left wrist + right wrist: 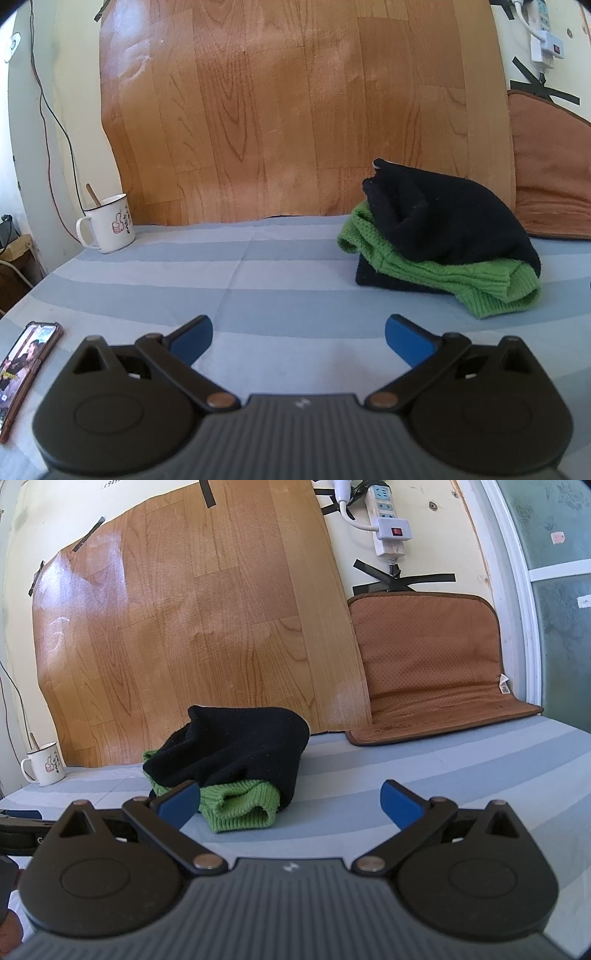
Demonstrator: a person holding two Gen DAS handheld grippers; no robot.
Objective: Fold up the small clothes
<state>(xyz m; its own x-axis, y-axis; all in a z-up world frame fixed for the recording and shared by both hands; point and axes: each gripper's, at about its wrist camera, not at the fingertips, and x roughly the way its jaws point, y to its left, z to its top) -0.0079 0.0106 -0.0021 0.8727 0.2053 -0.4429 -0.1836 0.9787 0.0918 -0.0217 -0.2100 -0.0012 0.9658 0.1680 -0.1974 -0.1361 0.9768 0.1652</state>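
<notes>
Ahead of the fingers we see a cream wall [436,528] behind a taped wood-grain vinyl sheet [192,627]; a frosted window [554,572] stands at right.

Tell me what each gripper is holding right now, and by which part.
Nothing is held. The left gripper and right gripper are both open with nothing between their fingers; the black and green clothes pile lies untouched on the striped sheet.
</notes>
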